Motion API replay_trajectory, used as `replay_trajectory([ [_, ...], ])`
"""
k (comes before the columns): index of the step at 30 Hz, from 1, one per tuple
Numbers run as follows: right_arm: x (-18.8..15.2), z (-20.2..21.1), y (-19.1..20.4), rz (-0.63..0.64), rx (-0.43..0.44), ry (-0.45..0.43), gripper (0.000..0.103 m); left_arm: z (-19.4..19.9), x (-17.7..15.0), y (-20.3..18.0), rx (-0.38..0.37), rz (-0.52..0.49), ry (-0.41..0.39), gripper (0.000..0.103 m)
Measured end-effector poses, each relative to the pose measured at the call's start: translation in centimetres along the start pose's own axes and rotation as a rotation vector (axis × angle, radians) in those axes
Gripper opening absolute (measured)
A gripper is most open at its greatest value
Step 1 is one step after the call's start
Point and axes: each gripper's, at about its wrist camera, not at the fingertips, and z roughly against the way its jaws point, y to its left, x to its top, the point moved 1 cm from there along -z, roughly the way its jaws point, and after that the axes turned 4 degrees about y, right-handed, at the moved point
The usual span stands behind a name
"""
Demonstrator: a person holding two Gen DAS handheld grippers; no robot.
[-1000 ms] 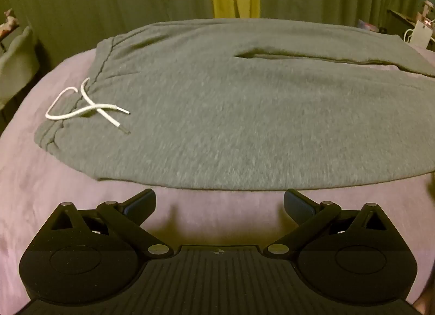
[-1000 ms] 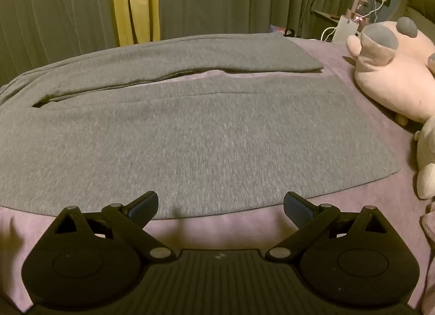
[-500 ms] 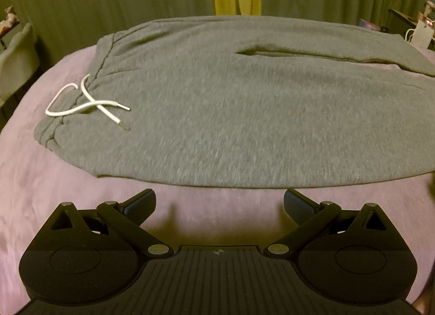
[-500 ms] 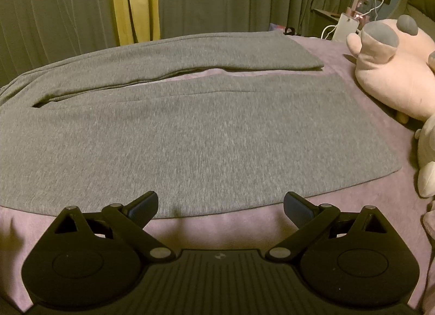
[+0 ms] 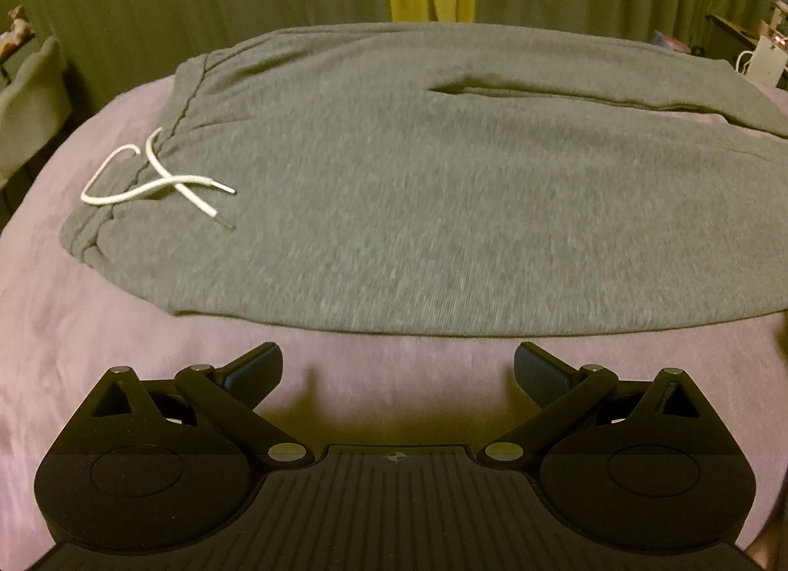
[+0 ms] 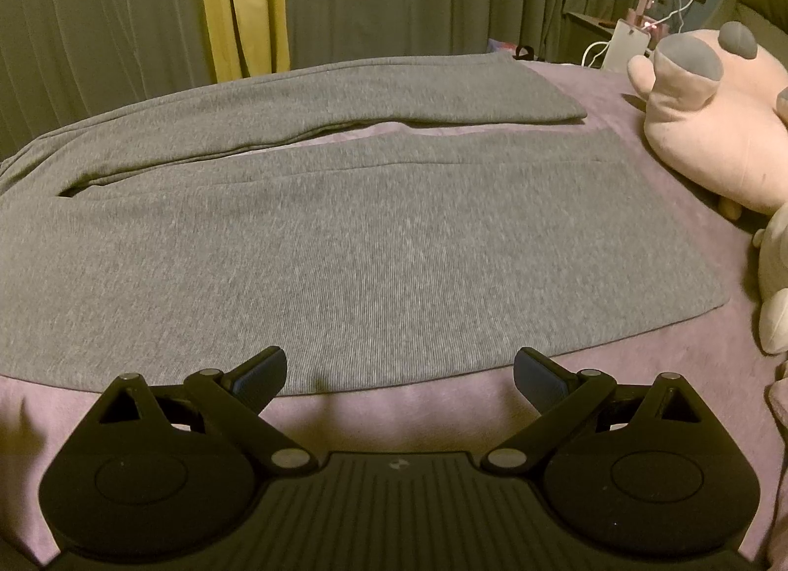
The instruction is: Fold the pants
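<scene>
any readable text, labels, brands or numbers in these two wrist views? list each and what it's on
None readable.
Left gripper body: a small round crosshair mark, no letters.
Right gripper body: a tiny pale emblem, too small to read.
Grey pants, white drawstring, pink plush toy: no print or tag visible.
White device on the far stand: blurred, no text legible.

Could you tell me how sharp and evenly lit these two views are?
Left wrist view: dim yellowish light, pants softly smeared, fisheye bowing their near edge, left claw sharp. Right wrist view: crisper knit, right claw shadowing the purple bedspread.
</scene>
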Motion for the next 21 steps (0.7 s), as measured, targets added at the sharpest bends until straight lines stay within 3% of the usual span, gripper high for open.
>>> replay_trajectory([
  [21,-0.01,-0.12,0.04,-0.006,0.004,0.006,0.099,-0.20,0.02,0.12,-0.002,0.006,0.014,0.103],
])
